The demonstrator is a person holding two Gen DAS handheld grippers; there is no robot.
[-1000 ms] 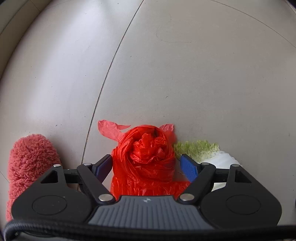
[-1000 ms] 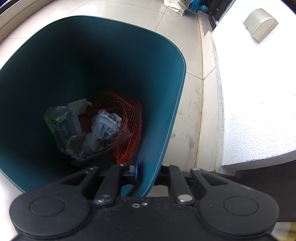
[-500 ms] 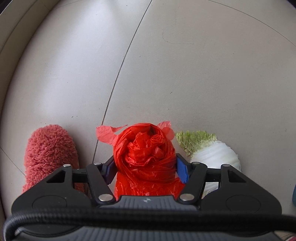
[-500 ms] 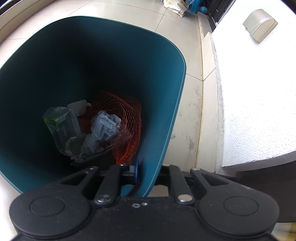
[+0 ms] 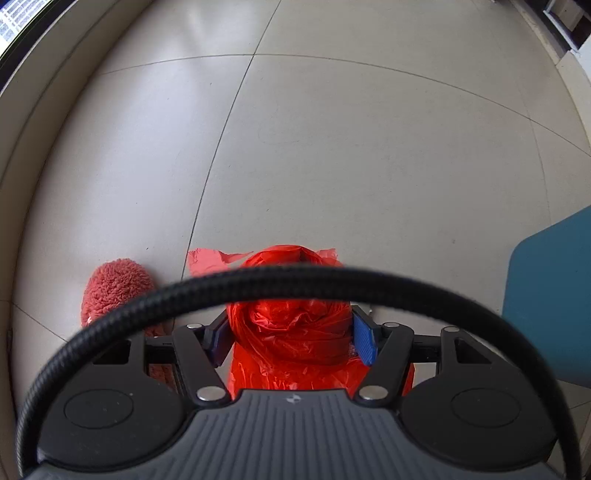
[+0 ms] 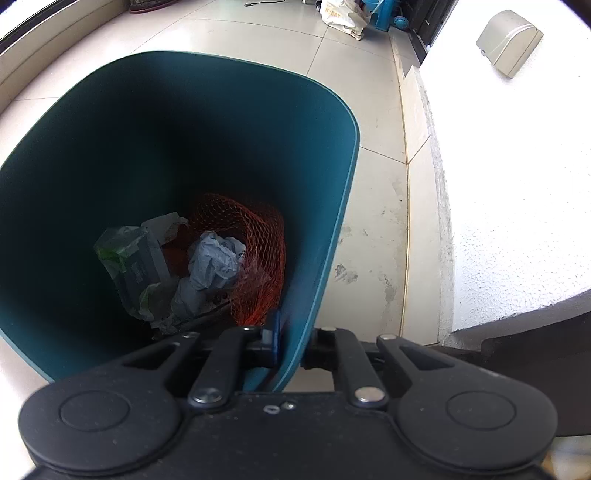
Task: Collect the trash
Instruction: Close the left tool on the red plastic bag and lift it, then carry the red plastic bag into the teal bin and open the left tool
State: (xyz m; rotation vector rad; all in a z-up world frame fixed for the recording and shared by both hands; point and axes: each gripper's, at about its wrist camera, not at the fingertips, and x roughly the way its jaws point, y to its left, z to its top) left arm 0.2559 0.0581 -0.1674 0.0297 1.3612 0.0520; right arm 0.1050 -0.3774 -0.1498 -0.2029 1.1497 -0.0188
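Note:
My left gripper (image 5: 291, 338) is shut on a crumpled red plastic bag (image 5: 291, 325) and holds it above the tiled floor. A black cable loops across the left wrist view in front of the bag. My right gripper (image 6: 291, 341) is shut on the near rim of a teal trash bin (image 6: 325, 236), one finger inside and one outside. The bin holds an orange net bag (image 6: 258, 236), crumpled grey paper (image 6: 214, 266) and a green-and-clear wrapper (image 6: 136, 266). The bin's edge shows at the right of the left wrist view (image 5: 550, 295).
A fluffy pink slipper (image 5: 114, 288) lies on the floor left of the red bag. A white textured wall (image 6: 509, 184) stands right of the bin, with a grey box (image 6: 509, 40) on it. Bags and clutter (image 6: 347, 16) lie far behind the bin.
My left gripper closed on the red bag and lifted it off the floor; the cabbage piece beside it has left view and the bin has come into view. The right gripper has stayed still.

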